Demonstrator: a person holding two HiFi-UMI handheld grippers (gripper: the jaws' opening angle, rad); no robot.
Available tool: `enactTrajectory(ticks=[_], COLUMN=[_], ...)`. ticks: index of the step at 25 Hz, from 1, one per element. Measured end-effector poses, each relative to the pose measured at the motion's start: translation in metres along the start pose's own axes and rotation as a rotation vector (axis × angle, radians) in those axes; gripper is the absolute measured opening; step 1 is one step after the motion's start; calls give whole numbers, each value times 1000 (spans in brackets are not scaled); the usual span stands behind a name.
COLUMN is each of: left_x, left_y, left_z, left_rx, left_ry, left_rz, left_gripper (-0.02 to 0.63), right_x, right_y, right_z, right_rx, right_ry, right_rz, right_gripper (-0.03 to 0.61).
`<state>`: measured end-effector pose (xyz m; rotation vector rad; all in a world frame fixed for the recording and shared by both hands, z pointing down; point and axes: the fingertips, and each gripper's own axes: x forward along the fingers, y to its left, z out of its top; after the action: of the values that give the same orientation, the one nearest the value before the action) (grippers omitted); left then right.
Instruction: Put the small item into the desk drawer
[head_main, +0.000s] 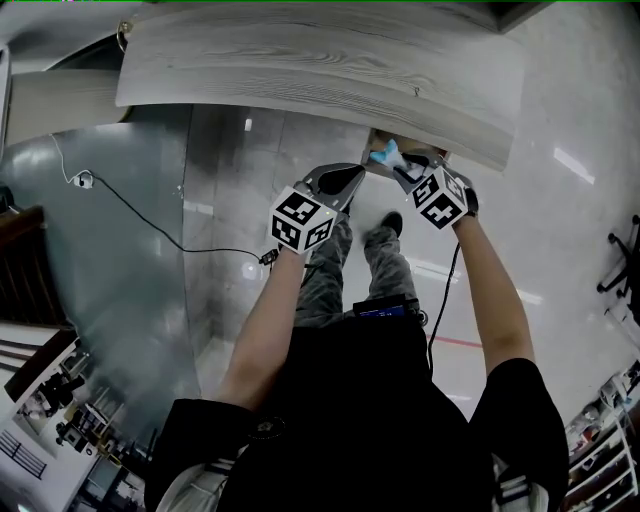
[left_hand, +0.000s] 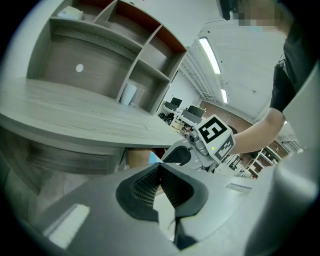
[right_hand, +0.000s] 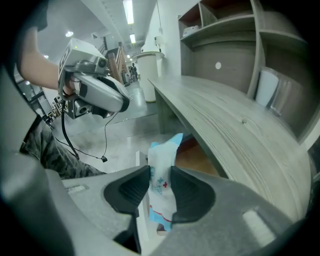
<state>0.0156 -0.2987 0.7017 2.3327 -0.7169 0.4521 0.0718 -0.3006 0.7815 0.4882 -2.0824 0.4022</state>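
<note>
My right gripper (right_hand: 160, 186) is shut on a small white and light-blue packet (right_hand: 161, 175) with red marks, held upright over the open desk drawer (right_hand: 197, 157). In the head view the packet (head_main: 388, 156) shows as a pale blue scrap at the drawer (head_main: 380, 140) under the desk's front edge, with the right gripper (head_main: 405, 172) just below it. My left gripper (head_main: 345, 195) hangs to the left of the drawer, apart from it. Its jaws are pressed together with nothing between them (left_hand: 159, 184). The drawer's inside is mostly hidden.
The curved grey wooden desk top (head_main: 320, 60) runs across the far side, with shelving (left_hand: 135, 60) behind it. A black cable (head_main: 160, 225) trails over the glossy floor at the left. The person's legs (head_main: 345, 265) stand below the drawer. An office chair (head_main: 625, 260) is at the right edge.
</note>
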Motion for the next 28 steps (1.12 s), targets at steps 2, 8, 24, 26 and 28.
enactTrajectory(ticks=[2, 8, 24, 26, 28], left_x=[1, 1, -12, -14, -14], left_y=[1, 5, 19, 20, 21], left_z=[-1, -7, -28, -28, -28], left_rx=[1, -19, -65, -68, -70], left_ry=[2, 1, 2, -2, -3], left_rz=[2, 11, 54, 60, 63], left_gripper=[2, 2, 2, 2, 2], right_x=[6, 24, 75, 79, 82], right_y=[0, 0, 0, 0, -1], right_z=[-2, -14, -42, -46, -49], right_rx=[-19, -62, -181, -191, -199], right_ry=[16, 89, 259, 267, 272], right_rz=[6, 22, 33, 33, 31], right_gripper=[130, 130, 133, 133, 133])
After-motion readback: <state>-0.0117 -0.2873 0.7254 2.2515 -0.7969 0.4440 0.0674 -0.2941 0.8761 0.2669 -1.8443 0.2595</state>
